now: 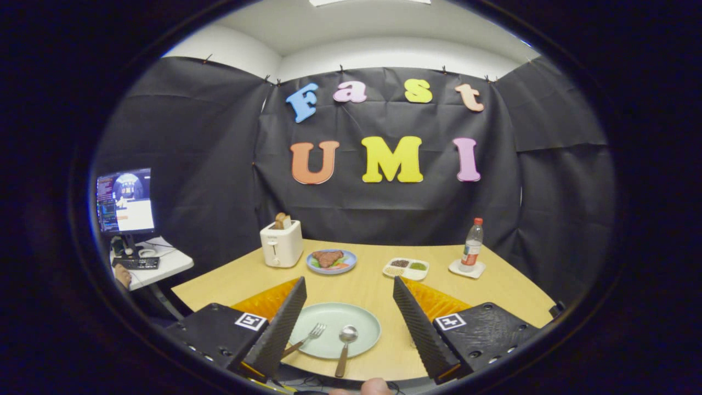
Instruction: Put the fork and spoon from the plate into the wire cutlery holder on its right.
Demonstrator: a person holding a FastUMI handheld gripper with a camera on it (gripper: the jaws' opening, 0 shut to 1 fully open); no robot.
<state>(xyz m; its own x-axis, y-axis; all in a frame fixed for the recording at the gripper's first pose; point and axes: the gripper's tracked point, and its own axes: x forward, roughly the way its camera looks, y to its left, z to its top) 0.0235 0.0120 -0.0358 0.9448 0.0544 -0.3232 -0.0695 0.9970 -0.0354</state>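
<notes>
A pale green plate (335, 315) lies on the wooden table (493, 291), low between my two fingers and close to the table's front edge. On it lie a fork (307, 338) on the left and a spoon (346, 343) on the right. Both handles point toward me and reach over the plate's rim. The fork's handle passes behind my left finger (277, 334). My gripper (349, 282) is held above the plate. It is open wide, with nothing between its fingers.
Beyond the plate stand a white toaster (281, 244) with bread, a blue plate of food (331, 260), a white divided dish (406, 268) and a bottle (471, 245) on a white coaster. A monitor (125, 200) and keyboard sit on a side desk at the left.
</notes>
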